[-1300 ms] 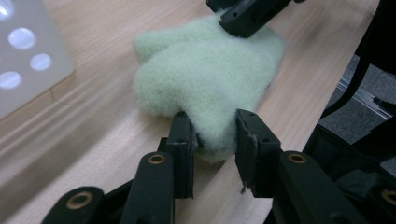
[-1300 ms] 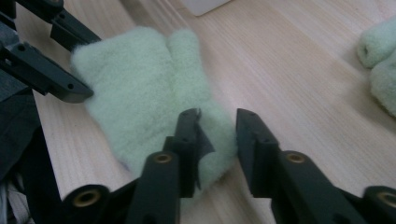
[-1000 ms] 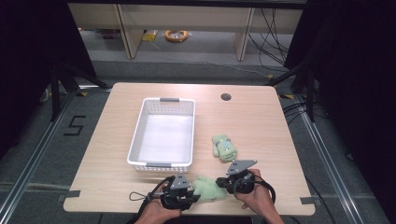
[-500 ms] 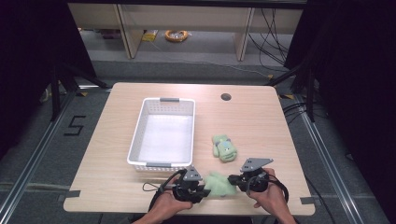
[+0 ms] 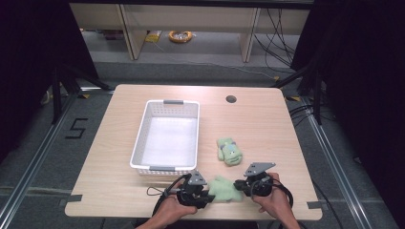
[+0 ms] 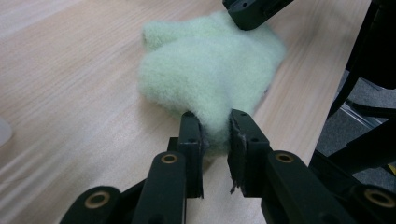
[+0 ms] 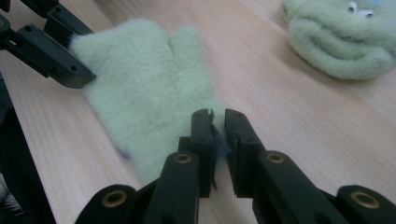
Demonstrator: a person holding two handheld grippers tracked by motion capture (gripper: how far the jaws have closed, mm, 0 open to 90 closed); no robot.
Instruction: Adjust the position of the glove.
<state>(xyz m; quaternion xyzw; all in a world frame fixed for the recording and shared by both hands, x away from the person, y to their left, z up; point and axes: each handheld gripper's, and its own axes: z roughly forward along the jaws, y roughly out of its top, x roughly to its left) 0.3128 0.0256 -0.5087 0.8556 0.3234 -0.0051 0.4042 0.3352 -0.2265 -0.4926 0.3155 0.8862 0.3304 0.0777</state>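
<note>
Green fleece mitten (image 5: 224, 189), one of two on the desk (image 5: 286, 143), is lying flat near the front edge, stretched between the two grippers. The second mitten (image 5: 229, 151), bearing a sewn face, is resting apart from it, farther back and to the right of the single white basket (image 5: 165, 138). The basket is sitting left of centre with nothing inside it. The desk is pale wood with one round cable hole (image 5: 231, 99) near its far edge; around it a grey floor, dark curtains and a low shelf are showing. The left gripper (image 6: 215, 123) is pinching one edge of the flat mitten, its jaws having just been opening slightly with a fold of fleece pressed between them. The right gripper (image 7: 217, 119) is gripping the opposite edge, its jaws having just been opening a little, with only a thin lip of fabric caught between the nearly closed pads. One hand (image 5: 172, 212) is holding each gripper.
</note>
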